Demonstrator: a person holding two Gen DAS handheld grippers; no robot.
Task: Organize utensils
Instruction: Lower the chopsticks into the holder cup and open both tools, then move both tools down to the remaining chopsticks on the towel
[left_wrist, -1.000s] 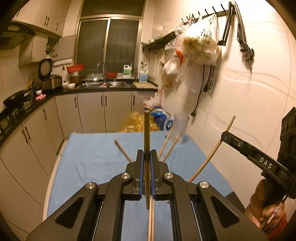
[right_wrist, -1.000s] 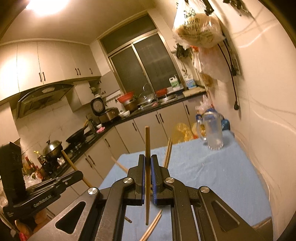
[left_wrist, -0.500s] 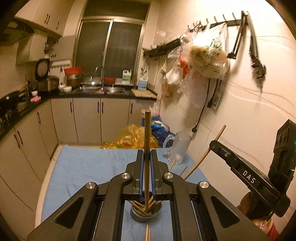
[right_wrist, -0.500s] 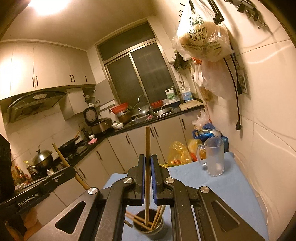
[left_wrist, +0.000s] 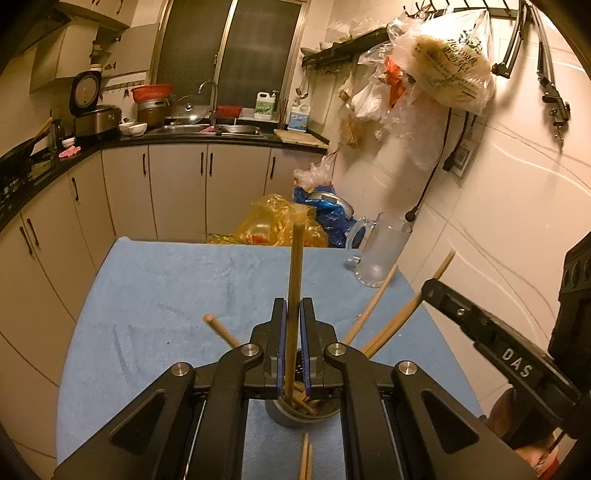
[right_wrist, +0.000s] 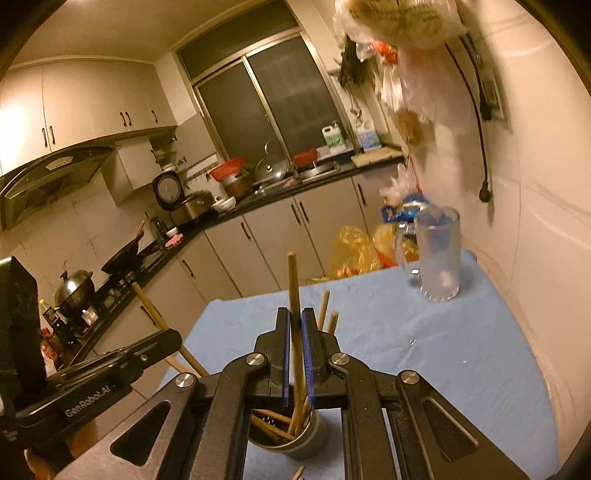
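1. On the right gripper (left_wrist: 436, 291), seen from the left camera, we read "DAS" in white on its finger. On the left gripper (right_wrist: 173, 338), seen from the right camera, we read "GenRobot.AI". The hanging bag (left_wrist: 450, 70) bears printed writing that we cannot make out.
2. Our left gripper (left_wrist: 291, 354) is clamped on one upright chopstick (left_wrist: 295, 291); its lower end reaches into the cup (left_wrist: 301, 415) just below the jaws.
3. Our right gripper (right_wrist: 294, 354) has one chopstick (right_wrist: 294, 295) between its blue pads, lower end in the cup (right_wrist: 295, 441); the jaws are opening, and a thin gap shows beside the stick.
4. We count one cup, one glass mug (right_wrist: 439, 254) far ahead to the right of the tools, and two held sticks. In the left view three loose sticks lean out of the cup: one (left_wrist: 221, 328) to the left, two (left_wrist: 373, 306) to the right. Two more (left_wrist: 306, 461) lie on the cloth under the left gripper, nearer than the cup.
5. How many sticks sit inside the cup we cannot tell; several cross there.
6. The blue cloth (left_wrist: 166, 295) lies bare ahead and to the left of the tools as far as its far edge. The wall stands close on the right, beyond the cloth's edge.
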